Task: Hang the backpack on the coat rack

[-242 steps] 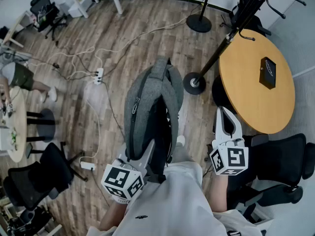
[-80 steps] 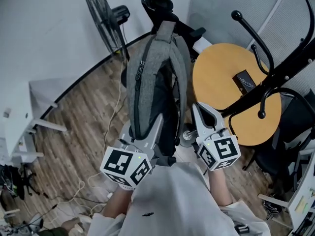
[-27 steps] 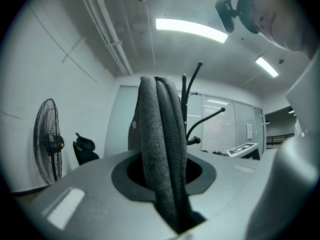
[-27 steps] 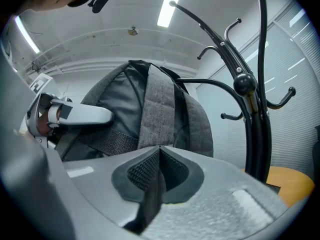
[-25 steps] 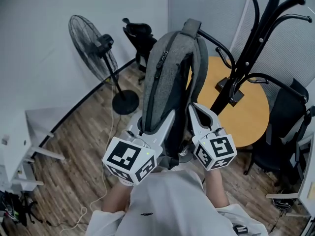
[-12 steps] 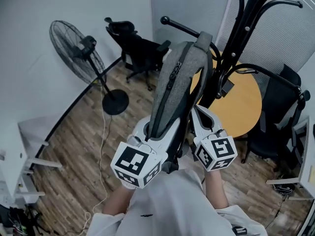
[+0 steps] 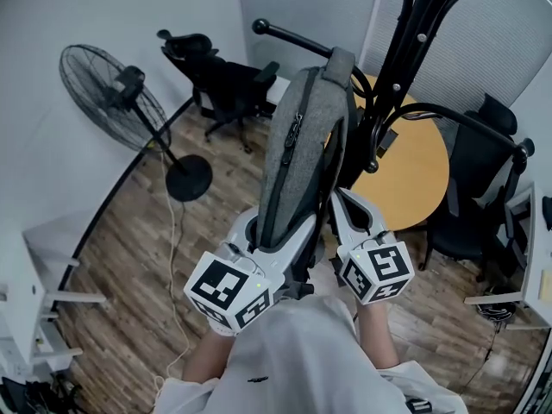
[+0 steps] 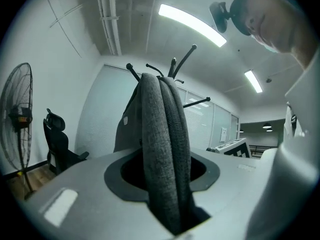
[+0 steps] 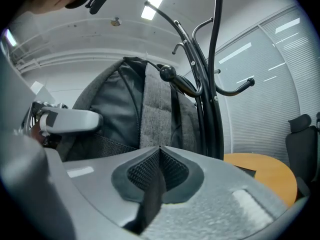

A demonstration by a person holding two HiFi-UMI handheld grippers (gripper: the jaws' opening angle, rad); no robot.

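Note:
The grey backpack [image 7: 297, 149] stands upright in front of me, its top handle [image 7: 340, 59] against a ball-tipped hook arm [image 7: 289, 38] of the black coat rack [image 7: 390, 102]. I cannot tell whether the handle rests on the hook. My left gripper [image 7: 269, 229] is at the pack's lower left. Its jaws are opening with the thick grey strap [image 8: 165, 149] still between them, and a dark gap shows beside it. My right gripper [image 7: 342, 203] is shut on a thin black strap [image 9: 152, 194] at the pack's lower right. The hook's ball [image 9: 167, 73] sits just before the pack's back.
A standing fan [image 7: 108, 89] and a black office chair [image 7: 220, 72] stand at the left by the wall. Right behind the rack is a round wooden table [image 7: 414, 175], with another black chair [image 7: 470, 218] beyond it. Wooden floor [image 7: 138, 257] lies below.
Both grippers and the backpack have sunk a little and shifted towards the coat rack. The pack's top handle now lies against the hook arm. The left jaws have parted slightly.

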